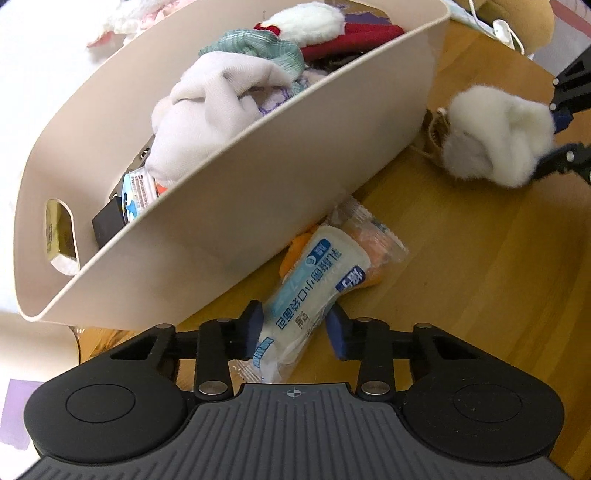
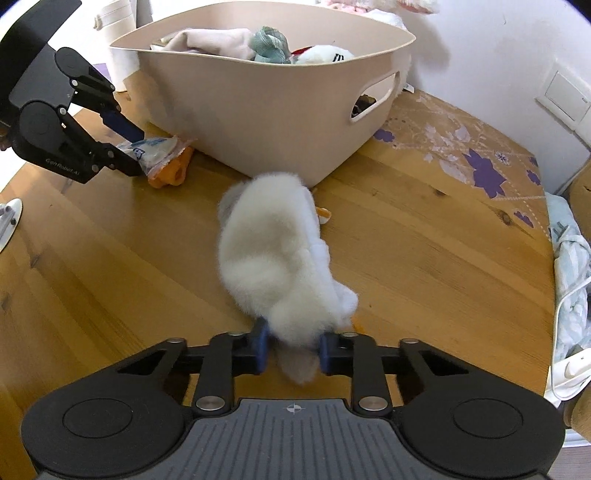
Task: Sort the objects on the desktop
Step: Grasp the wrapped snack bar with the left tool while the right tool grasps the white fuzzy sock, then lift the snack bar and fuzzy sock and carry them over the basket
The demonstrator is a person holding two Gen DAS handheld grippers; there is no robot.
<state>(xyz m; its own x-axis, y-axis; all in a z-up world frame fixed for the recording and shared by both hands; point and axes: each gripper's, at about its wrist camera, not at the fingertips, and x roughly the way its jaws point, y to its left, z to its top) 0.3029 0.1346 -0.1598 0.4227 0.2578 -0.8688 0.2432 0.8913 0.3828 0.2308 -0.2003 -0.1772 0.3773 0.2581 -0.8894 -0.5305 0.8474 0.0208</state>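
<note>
On the wooden worktop (image 2: 424, 236), both hand-held grippers are clamping items beside the beige basket (image 2: 258, 110). Left hand-held gripper (image 1: 295, 328) is pinching the near end of a white-and-blue packet (image 1: 317, 280), blue pads pressing on both sides of the wrapper; right wrist view is showing the same grip from the side (image 2: 135, 149). Packet is lying on the worktop right against the basket wall, overlapping a clear-wrapped orange snack (image 1: 373, 236), with an orange toy (image 2: 171, 171) partly under it. Right hand-held gripper (image 2: 291, 345) is squeezing the near end of a fluffy white plush (image 2: 273, 258), pads sinking into the fur, a greyish tip poking out between them. Plush is lying on the worktop, stretching away toward the basket, far end just beside its wall. Left wrist view is showing the plush (image 1: 495, 136) at right with the right gripper's blue pads on it. Basket is sitting full: pale cloth (image 1: 207, 110), teal plaid fabric (image 1: 258, 48), red fabric (image 1: 351, 37), another white plush (image 1: 306, 20), small packs near the handle cutout (image 1: 61, 236). Purple-flowered covering (image 2: 480, 166) is lying on the far right part of the worktop.
</note>
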